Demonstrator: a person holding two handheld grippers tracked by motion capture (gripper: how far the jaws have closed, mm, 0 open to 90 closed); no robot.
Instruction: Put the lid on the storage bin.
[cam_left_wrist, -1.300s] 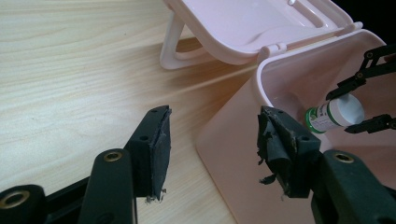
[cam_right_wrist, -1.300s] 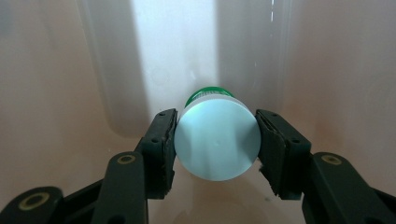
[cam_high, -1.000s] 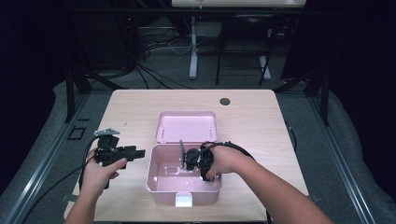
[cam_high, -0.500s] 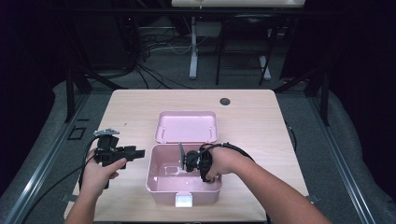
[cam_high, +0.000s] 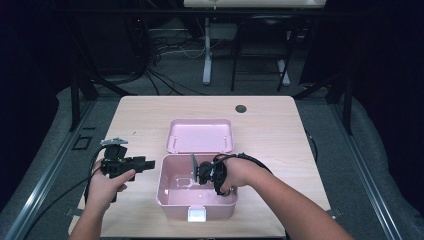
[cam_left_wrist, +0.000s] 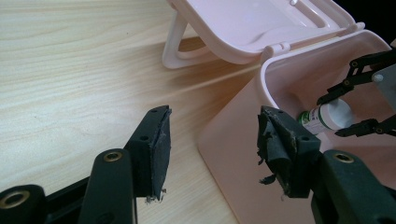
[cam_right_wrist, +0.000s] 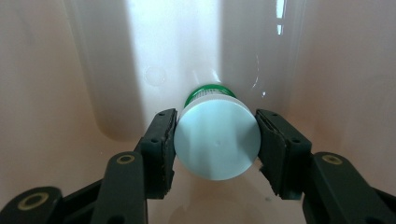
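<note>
A small bottle (cam_right_wrist: 217, 144) with a white cap and a green label lies level inside an open pink box (cam_high: 165, 200). My right gripper (cam_right_wrist: 215, 116) reaches into the box, its pads (cam_right_wrist: 163, 140) pressed on both sides of the cap. In the left gripper view the same bottle (cam_left_wrist: 327, 116) shows between the far gripper's thin black jaws, just above the box floor. My left gripper (cam_left_wrist: 212, 135) hangs open over the table with nothing between its pads. It is just outside the box's left wall (cam_left_wrist: 233, 154). In the high view the left gripper (cam_high: 150, 163) points right at the box.
The box's pink lid (cam_high: 200, 135) lies flat on the table behind the box, hinged open, with a white latch (cam_high: 196, 215) at the box's front. A round dark hole (cam_high: 241, 108) marks the wooden table (cam_high: 270, 130) at the back. Dark floor and cables surround the table.
</note>
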